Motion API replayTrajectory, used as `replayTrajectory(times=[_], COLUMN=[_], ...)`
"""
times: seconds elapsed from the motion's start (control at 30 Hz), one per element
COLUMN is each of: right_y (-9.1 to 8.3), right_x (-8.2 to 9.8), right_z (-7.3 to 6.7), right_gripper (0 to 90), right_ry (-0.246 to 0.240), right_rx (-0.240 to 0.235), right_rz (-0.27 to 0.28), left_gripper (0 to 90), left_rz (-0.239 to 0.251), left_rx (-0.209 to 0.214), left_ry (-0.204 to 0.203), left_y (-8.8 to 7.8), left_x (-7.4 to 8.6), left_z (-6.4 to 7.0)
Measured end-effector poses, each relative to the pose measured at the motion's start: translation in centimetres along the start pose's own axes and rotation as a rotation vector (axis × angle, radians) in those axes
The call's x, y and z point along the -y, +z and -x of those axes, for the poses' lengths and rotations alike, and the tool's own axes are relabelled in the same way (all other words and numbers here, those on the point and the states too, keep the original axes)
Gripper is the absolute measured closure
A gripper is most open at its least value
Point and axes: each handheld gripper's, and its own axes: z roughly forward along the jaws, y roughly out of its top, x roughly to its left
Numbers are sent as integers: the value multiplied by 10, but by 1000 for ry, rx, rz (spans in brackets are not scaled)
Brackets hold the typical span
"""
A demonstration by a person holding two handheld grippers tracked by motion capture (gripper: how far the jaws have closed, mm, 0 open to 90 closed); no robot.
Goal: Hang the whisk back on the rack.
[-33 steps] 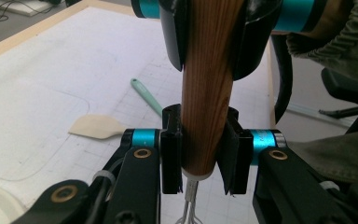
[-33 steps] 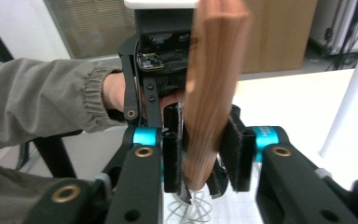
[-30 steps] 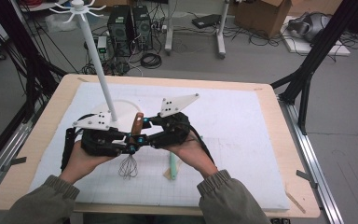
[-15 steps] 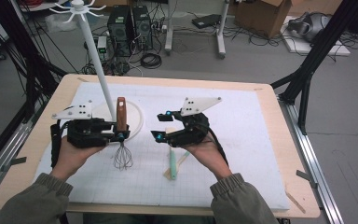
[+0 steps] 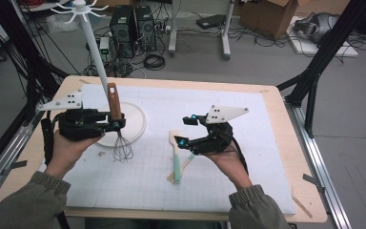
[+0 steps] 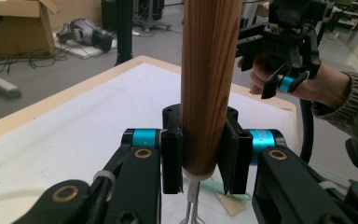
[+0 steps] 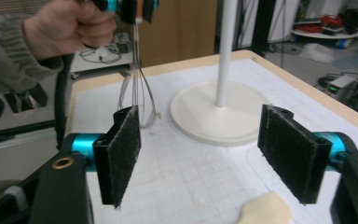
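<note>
On the left of the counter, the left gripper has its jaws clenched on the wooden handle of a whisk, held upright with the wire loops hanging just above the white mat, beside the round base of the hanging stand. From the left gripper view the pads press both sides of the handle near its lower end, just above the wires. The right gripper sits well apart to the right, and its jaws have just been opening; they stand released with nothing between them, above a spatula lying flat on the mat.

The likely next step is hooking the whisk onto the stand's top prongs. The grip sits low on the handle, so the long top end could swing or slip as it is lifted. A tilted handle could knock the thin pole and rock the stand. Whether the handle has a loop or hole for the prongs I cannot tell; without one, the whisk would drop back to the counter
</note>
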Motion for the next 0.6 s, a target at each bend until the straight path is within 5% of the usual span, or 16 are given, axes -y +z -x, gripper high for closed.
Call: replayTrajectory(times=[0.6], right_y=[-29], right_x=[31], right_z=[10], right_gripper=[256], right_ry=[32], right_rx=[83], right_rz=[-5], left_gripper=[729], left_rz=[20], left_rx=[-35], left_ry=[3], left_y=[-6], left_x=[-33], left_z=[-13])
